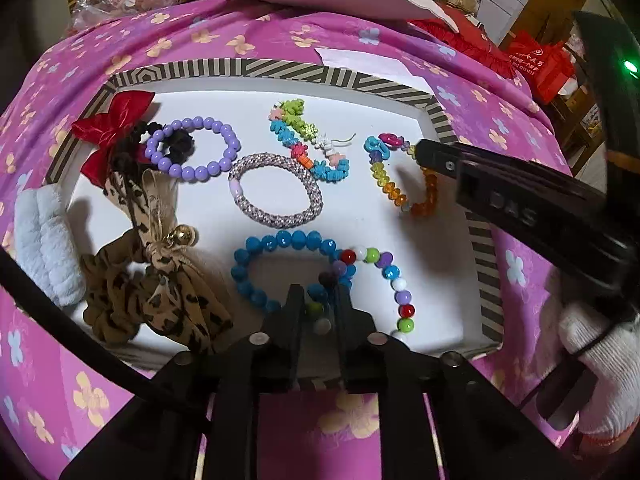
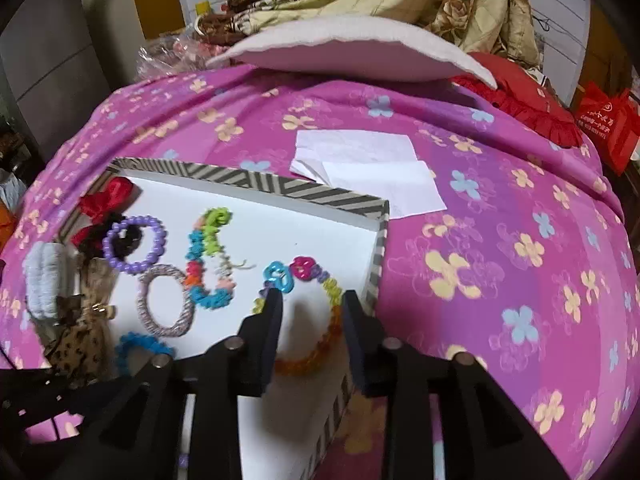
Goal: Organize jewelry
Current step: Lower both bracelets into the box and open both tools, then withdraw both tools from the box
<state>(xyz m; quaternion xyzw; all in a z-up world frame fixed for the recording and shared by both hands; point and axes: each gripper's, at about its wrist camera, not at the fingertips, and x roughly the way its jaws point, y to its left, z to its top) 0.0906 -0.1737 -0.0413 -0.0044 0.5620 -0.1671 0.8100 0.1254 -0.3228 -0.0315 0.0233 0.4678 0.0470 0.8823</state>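
Two grippers reach over a white tray (image 1: 486, 248) with a striped rim, on a pink flowered cloth (image 2: 500, 240).

Left gripper (image 1: 316, 300), at the near edge: its jaws stand a little apart around round beads of the mixed bracelet (image 1: 396, 276), which overlaps the blue bracelet (image 1: 276, 240). It may be pinching them; I cannot tell.

Right gripper (image 2: 312, 300), at the tray's right side: its jaws are wide apart, over the clear orange-and-yellow bracelet (image 2: 320, 344).

Farther in lie a purple bead ring (image 1: 192, 148) and a woven band (image 1: 276, 190).
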